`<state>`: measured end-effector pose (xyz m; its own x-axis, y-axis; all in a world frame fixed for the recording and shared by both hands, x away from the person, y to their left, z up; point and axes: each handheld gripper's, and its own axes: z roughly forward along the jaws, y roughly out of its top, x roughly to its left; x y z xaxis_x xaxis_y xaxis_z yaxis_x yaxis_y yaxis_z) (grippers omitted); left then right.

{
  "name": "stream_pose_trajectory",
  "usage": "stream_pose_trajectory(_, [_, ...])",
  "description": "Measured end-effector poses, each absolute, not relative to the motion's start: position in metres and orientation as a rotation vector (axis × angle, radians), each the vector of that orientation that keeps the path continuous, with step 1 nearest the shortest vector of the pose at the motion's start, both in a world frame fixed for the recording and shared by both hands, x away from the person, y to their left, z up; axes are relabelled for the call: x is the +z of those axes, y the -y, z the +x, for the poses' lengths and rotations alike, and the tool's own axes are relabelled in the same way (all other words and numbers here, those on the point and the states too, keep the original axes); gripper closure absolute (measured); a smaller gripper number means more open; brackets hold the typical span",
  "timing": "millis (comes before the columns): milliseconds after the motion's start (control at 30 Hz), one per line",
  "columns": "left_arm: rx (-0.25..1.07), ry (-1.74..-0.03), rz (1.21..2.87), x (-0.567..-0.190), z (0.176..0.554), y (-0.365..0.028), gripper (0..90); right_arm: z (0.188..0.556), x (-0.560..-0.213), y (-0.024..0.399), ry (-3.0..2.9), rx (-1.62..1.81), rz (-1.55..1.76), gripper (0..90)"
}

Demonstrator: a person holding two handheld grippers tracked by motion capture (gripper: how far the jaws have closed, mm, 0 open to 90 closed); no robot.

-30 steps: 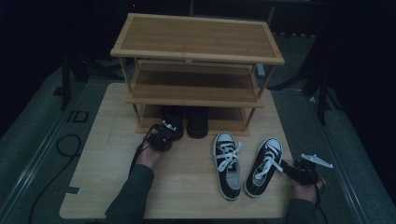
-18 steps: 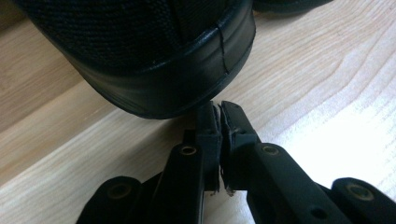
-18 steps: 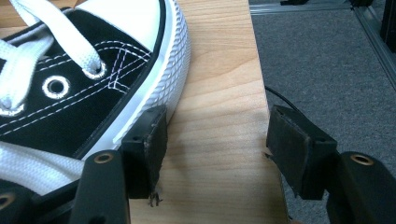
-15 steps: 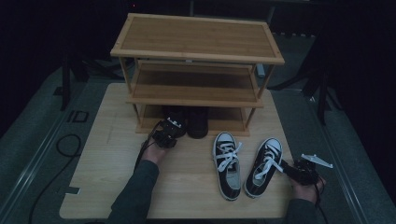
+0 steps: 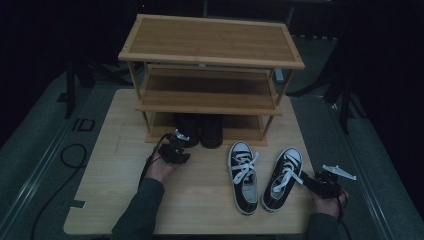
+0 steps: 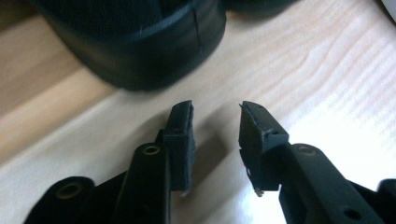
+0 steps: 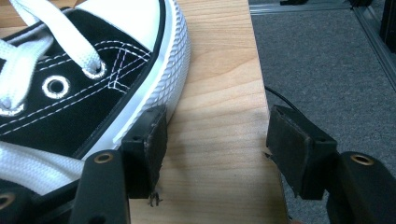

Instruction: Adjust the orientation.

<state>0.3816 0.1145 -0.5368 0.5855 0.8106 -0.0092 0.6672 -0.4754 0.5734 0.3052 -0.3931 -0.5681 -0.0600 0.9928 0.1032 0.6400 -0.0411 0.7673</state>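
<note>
Two black shoes (image 5: 187, 127) (image 5: 211, 131) stand side by side under the lowest shelf of a bamboo shoe rack (image 5: 210, 42). My left gripper (image 5: 177, 146) sits just behind the left one's heel (image 6: 140, 51). Its jaws have just been opening and my left gripper (image 6: 215, 109) stands open, with bare table between the pads. A pair of black-and-white sneakers (image 5: 243, 172) (image 5: 282, 172) lies on the table's front right. My right gripper (image 5: 307, 181) rests open by the right sneaker (image 7: 84, 79), one pad against its white sole; my right gripper (image 7: 217, 116) holds nothing.
The wooden table (image 5: 115, 165) has free room at the front left and between the hands. Its right edge (image 7: 261, 140) runs close past my right gripper, with grey carpet (image 7: 327, 56) beyond. A black cable (image 5: 67, 155) lies on the floor at the left.
My left gripper has edged slightly toward the rack behind the left black shoe. The right hand and both sneakers have kept still.
</note>
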Motion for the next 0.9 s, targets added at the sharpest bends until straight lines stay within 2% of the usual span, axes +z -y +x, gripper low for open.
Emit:
stream_pose_trajectory(400, [0.379,-1.184,2.214,-0.552,0.356,-0.147,58.0,0.305,-0.568,0.393,-1.744,0.921,1.720,37.7])
stream_pose_trajectory(500, [0.369,-1.181,2.199,-0.553,0.356,-0.150,56.5,0.307,-0.569,0.394,-1.735,0.910,1.747,31.9])
stream_pose_trajectory(567, [0.369,-1.177,2.176,-0.555,0.355,-0.152,55.9,0.309,-0.570,0.398,-1.751,0.920,1.802,31.3])
stream_pose_trajectory(900, [0.401,-1.157,2.132,-0.559,0.349,-0.153,53.7,0.307,-0.567,0.394,-1.766,0.871,1.754,33.7])
